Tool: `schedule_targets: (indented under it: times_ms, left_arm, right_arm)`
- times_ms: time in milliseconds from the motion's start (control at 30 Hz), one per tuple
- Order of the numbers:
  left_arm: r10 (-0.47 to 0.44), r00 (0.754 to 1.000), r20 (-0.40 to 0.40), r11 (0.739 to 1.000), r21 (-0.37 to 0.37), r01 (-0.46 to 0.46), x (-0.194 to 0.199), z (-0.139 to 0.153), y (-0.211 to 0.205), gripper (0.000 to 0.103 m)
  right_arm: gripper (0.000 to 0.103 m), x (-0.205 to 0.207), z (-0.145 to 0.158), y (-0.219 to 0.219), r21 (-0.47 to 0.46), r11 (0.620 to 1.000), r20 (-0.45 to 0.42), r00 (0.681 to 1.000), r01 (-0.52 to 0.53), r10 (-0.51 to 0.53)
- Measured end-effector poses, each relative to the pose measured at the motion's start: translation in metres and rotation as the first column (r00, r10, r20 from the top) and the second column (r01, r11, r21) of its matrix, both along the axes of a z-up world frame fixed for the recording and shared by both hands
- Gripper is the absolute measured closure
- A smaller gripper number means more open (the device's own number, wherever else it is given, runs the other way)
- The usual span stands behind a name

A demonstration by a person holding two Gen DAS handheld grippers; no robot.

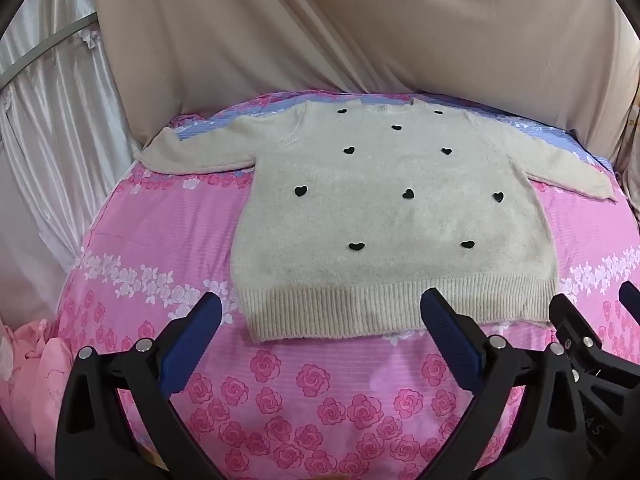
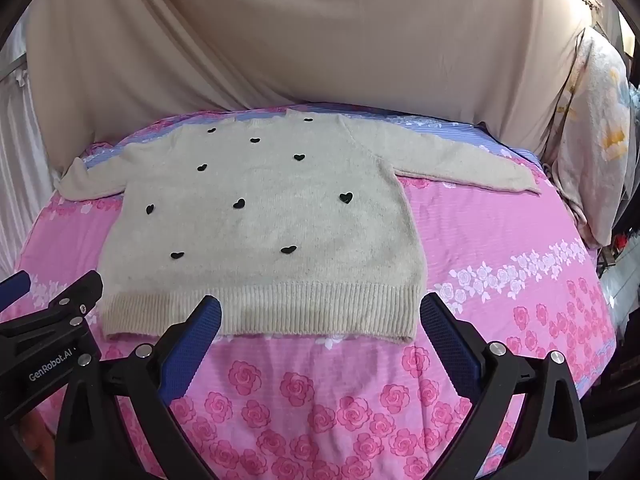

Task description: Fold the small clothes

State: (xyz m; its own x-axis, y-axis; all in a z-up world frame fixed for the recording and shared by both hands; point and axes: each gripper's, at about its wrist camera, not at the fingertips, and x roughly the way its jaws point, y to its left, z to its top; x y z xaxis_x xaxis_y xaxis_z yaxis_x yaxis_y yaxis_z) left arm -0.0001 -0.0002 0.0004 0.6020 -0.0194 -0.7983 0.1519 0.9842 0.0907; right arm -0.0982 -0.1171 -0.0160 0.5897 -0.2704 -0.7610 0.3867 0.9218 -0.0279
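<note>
A cream knitted sweater (image 1: 384,216) with small black hearts lies flat, front up, on a pink rose-print bed sheet (image 1: 304,392), both sleeves spread out sideways and the ribbed hem nearest me. In the right wrist view the same sweater (image 2: 256,216) sits left of centre. My left gripper (image 1: 320,312) hovers open over the hem, nothing between its blue pads. My right gripper (image 2: 320,312) is open too, above the hem's right half, empty. Each gripper shows at the edge of the other's view: the right one (image 1: 592,320) and the left one (image 2: 52,292).
A beige cloth (image 1: 360,40) hangs behind the bed. White satin curtains (image 1: 52,120) are on the left, with pink fabric (image 1: 36,372) bunched at the bed's left edge. A floral blanket (image 2: 596,140) hangs at the right, past the bed's edge.
</note>
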Motion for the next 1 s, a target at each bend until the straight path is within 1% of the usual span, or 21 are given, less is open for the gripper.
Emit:
schedule_targets:
  times_ms: [33,67,300,400,433,500,1000]
  left_arm:
    - [-0.001,1.000,-0.002,1.000,0.001,0.001,0.000,0.000,0.000,0.006]
    - [-0.001,1.000,0.006,1.000,0.007,0.001,-0.001,0.000,-0.001,0.006]
    - [-0.012,1.000,-0.008,1.000,-0.007,0.012,0.000,0.001,-0.004,0.006]
    - [-0.012,1.000,-0.021,1.000,-0.005,0.012,0.001,0.000,-0.004,0.006]
    - [0.004,1.000,-0.016,1.000,0.011,-0.004,0.004,0.001,0.003,0.006]
    - [0.011,1.000,-0.021,1.000,0.016,-0.010,0.008,-0.004,0.000,0.006]
    - [0.010,1.000,-0.027,1.000,0.019,-0.010,0.009,-0.012,0.001,0.006]
  right_arm:
    - [0.005,0.001,0.000,0.001,-0.014,1.000,-0.015,1.000,-0.001,0.001]
    - [0.005,0.001,0.000,0.001,-0.017,1.000,-0.017,1.000,0.001,-0.001]
    - [0.005,0.003,-0.005,0.006,-0.018,1.000,-0.021,1.000,0.005,-0.005]
    - [0.005,0.000,-0.004,0.004,-0.013,1.000,-0.025,1.000,0.007,-0.008]
    - [0.005,-0.001,-0.006,-0.001,-0.007,1.000,-0.023,1.000,0.009,-0.009]
    - [0.005,0.000,-0.007,-0.005,0.003,1.000,-0.026,1.000,0.017,-0.017]
    - [0.005,0.000,-0.010,-0.006,0.008,1.000,-0.030,0.999,0.015,-0.014]
